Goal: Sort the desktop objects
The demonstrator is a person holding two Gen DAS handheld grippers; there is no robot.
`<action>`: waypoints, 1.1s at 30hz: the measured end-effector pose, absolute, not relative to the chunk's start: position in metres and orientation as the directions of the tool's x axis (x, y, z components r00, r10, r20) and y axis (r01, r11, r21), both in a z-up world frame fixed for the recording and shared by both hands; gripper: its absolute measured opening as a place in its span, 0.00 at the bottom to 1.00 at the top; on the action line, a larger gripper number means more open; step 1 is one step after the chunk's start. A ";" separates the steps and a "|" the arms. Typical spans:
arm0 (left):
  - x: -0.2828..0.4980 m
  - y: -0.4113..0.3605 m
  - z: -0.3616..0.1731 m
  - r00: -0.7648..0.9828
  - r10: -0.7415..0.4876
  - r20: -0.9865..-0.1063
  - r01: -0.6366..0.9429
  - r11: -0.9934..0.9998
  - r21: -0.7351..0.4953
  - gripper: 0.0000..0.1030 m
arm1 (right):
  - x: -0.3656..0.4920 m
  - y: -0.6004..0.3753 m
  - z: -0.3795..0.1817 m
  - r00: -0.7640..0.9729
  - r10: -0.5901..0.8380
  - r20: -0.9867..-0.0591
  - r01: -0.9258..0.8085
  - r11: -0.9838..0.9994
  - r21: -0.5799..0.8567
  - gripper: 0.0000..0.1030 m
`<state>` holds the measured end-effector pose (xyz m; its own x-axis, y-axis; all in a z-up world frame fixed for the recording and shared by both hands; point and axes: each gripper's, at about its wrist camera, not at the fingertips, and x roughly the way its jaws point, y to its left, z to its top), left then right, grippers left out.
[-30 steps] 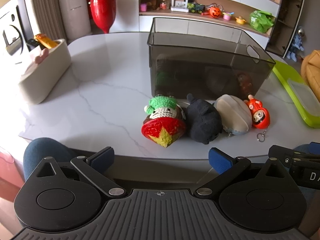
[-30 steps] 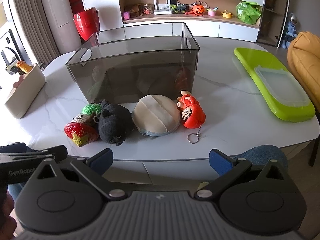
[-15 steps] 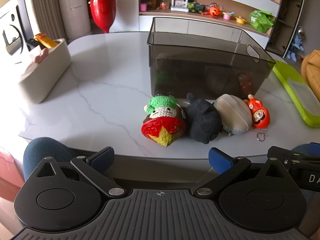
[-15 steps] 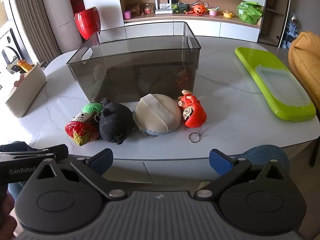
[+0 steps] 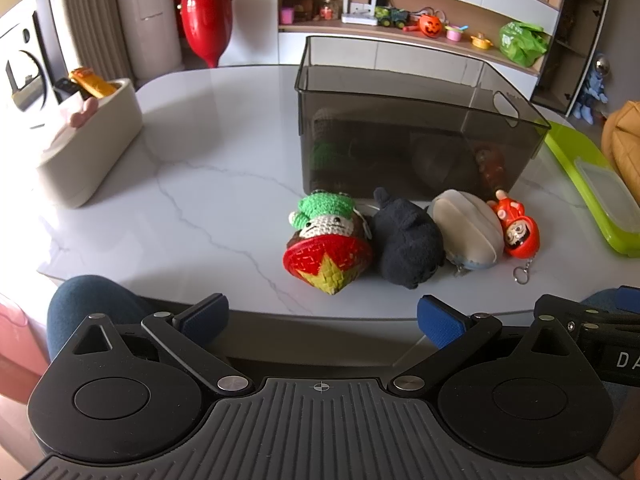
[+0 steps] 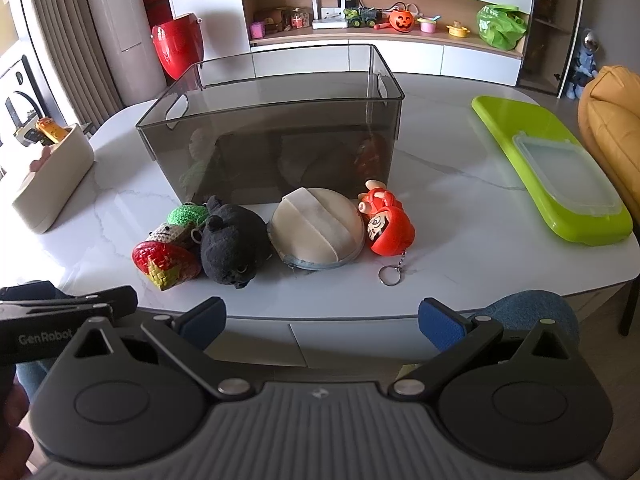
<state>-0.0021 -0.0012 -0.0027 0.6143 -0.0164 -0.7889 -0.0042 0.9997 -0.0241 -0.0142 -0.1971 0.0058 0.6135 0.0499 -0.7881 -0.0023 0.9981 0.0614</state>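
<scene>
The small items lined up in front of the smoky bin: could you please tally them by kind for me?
Soft toys: 2, the crocheted doll and the black plush
Round pouches: 1, the beige coin pouch
Keychain figures: 1, the red doll keychain
Total: 4, all lying outside the bin

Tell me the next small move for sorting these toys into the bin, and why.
Probably ease the right gripper forward over the table edge toward the red doll keychain. Both grippers hang open short of the table, all four toys lie in a row outside the smoky bin, and the doll is at the row's right end.
</scene>
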 end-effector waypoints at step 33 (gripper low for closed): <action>0.029 0.006 -0.014 0.567 0.027 -0.823 -0.003 1.000 0.030 1.00 | -0.003 -0.209 0.007 0.636 0.000 -0.772 0.035 0.999 0.029 1.00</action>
<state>0.0291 0.0064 -0.0137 0.5672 0.0267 -0.8231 -0.0028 0.9995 0.0305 -0.0030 -0.2088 0.0066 0.6357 0.0002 -0.7719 0.0353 0.9989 0.0294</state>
